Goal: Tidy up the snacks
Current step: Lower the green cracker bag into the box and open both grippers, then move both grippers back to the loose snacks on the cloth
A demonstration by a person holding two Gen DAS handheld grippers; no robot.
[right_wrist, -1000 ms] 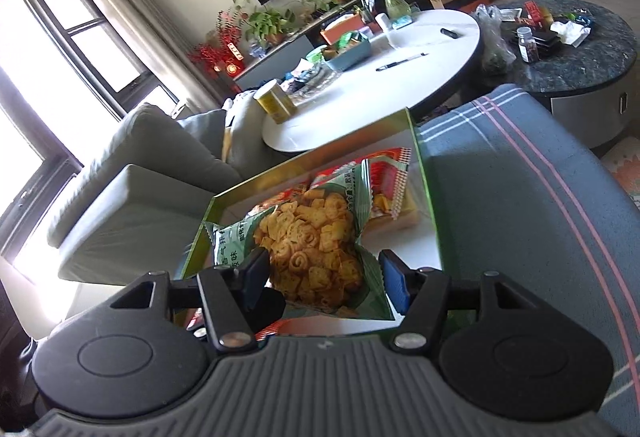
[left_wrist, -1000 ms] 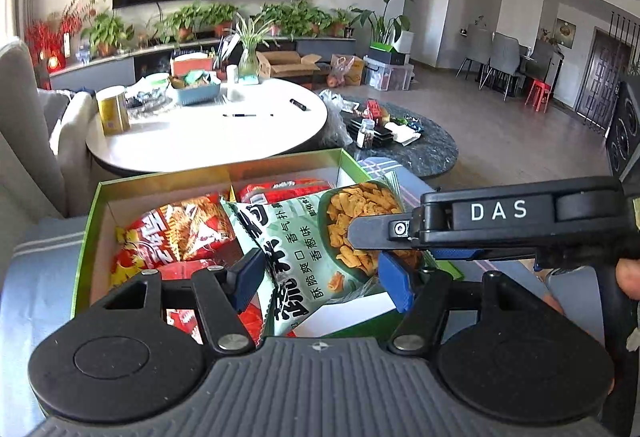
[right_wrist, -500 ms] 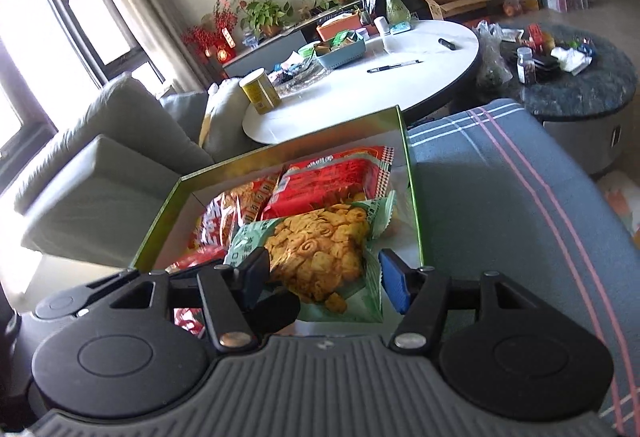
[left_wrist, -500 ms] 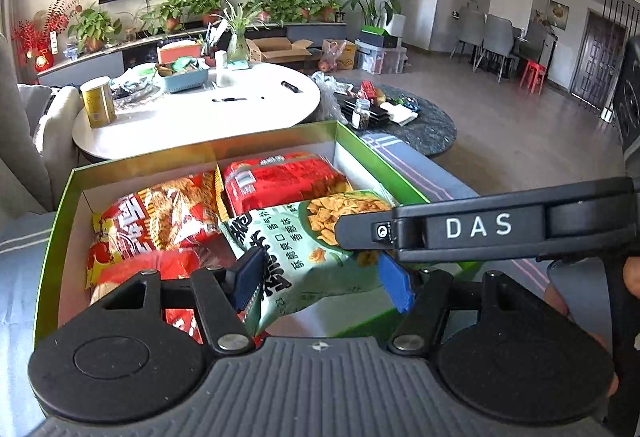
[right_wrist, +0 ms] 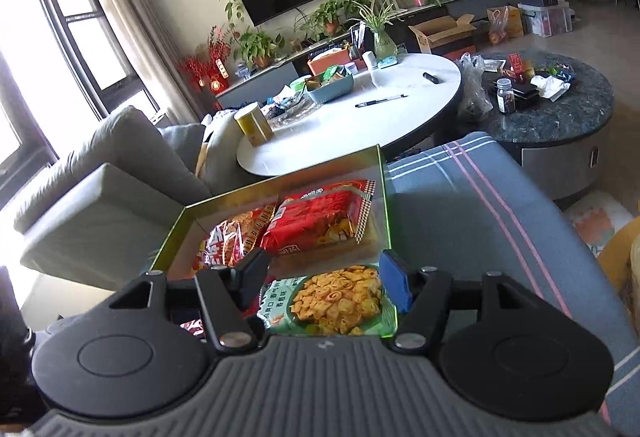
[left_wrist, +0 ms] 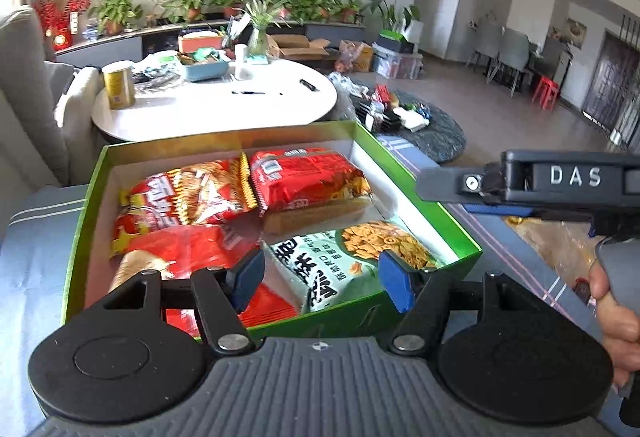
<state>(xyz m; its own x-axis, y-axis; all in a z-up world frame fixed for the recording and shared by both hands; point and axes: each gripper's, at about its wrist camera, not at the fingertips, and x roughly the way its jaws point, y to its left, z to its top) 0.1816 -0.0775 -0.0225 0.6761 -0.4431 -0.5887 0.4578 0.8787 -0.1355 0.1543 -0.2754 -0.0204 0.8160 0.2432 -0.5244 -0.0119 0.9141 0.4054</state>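
Left wrist view: green snack bag [left_wrist: 352,261] lies flat, lengthwise across box [left_wrist: 420,177]; both grippers gape empty.

Both views are wrist fisheyes, each looking forward and down along its own gripper's two fingers, fingers filling the bottom of frame. Left wrist view sits close over the near edge of the green box [left_wrist: 416,173], facing the white round table [left_wrist: 208,109] and TV wall, dining area at far right; the right gripper [left_wrist: 436,183] enters from the right edge. Right wrist view is close over the same box [right_wrist: 385,197], near its right corner, angled more leftward, showing the grey sofa [right_wrist: 104,177] and window. Shared: box, its snack packs, white table [right_wrist: 360,117], dark round table, TV wall plants.
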